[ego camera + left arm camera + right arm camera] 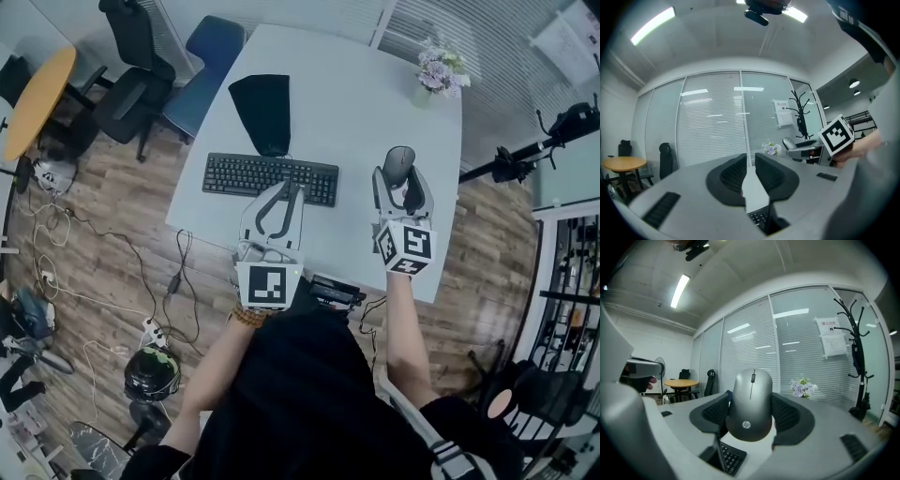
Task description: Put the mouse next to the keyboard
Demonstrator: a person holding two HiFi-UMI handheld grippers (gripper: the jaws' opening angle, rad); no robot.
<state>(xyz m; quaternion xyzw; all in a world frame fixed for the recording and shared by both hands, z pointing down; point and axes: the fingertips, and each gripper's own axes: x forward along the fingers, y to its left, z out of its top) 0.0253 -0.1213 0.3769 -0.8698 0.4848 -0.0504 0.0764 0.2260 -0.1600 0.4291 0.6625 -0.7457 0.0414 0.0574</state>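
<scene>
Grey and smooth, the HP mouse point(751, 404) is clamped by its sides between the pads of the right gripper point(402, 180). It is held over the white table point(356, 103), just right of the black keyboard point(270, 178) and apart from it. The left gripper point(286, 190) is kept by the keyboard's near edge, its jaws narrow, with nothing between them. If the grip is loosened before the table is reached, the rounded mouse could be dropped and tumble; if it is carried too far left, the keys may be struck.
</scene>
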